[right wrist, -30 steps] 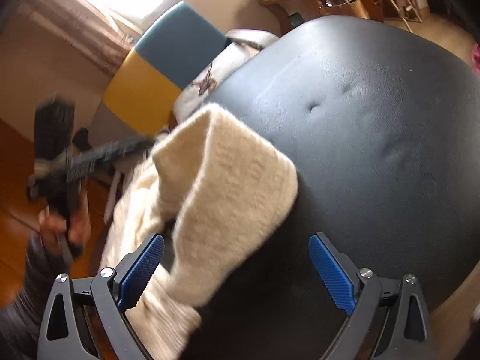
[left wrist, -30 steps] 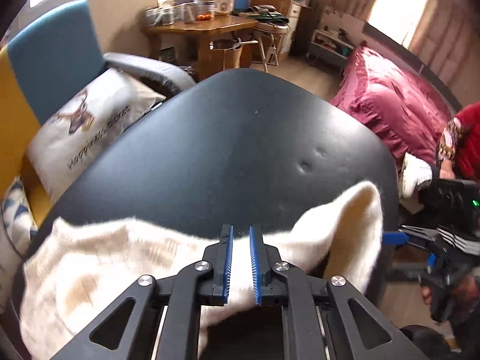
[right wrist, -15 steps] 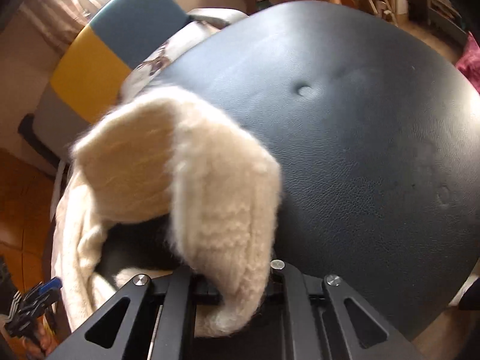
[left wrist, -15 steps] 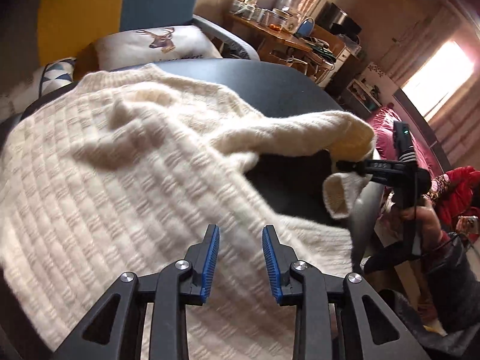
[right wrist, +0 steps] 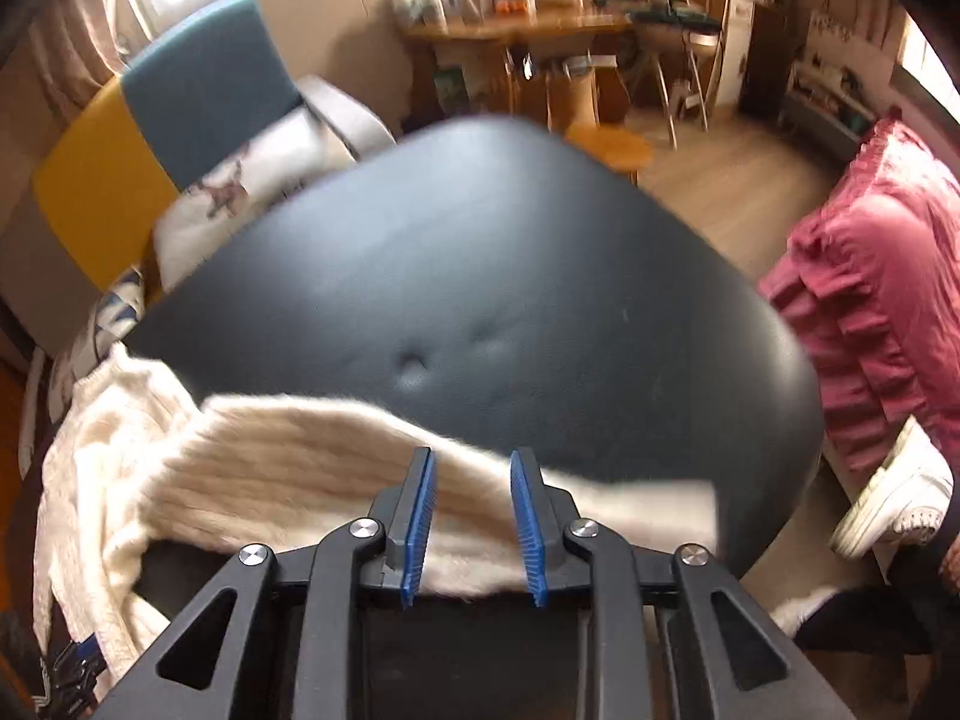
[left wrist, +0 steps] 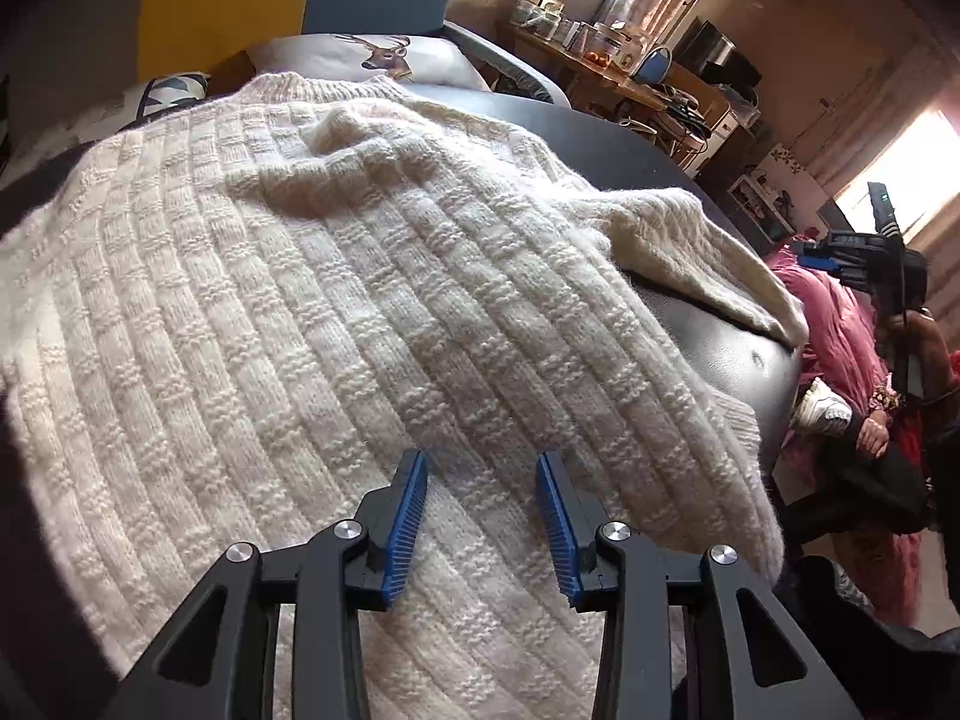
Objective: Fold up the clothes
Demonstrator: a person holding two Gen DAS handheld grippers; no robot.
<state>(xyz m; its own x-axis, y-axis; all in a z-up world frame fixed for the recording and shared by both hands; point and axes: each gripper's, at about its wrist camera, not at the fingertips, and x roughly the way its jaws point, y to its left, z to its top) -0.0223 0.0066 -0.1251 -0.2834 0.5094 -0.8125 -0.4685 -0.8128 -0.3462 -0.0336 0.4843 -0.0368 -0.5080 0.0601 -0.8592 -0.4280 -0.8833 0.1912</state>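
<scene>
- Your sweater is cream wool-like knit, chunky and ribbed, fuzzy at the edges.
- The black tabletop looks like smooth leatherette with a soft sheen and dimples.
- Your gripper pads are blue ridged plastic or rubber.

Daylight glares from windows at right in the left view, upper left in the right. Right view motion-blurred; fisheye bends and darkens the corners.

The right claw now stands parted, its grip on the sleeve released. The sleeve lies flat on the tabletop. The left claw spreads wider over the sweater.
</scene>
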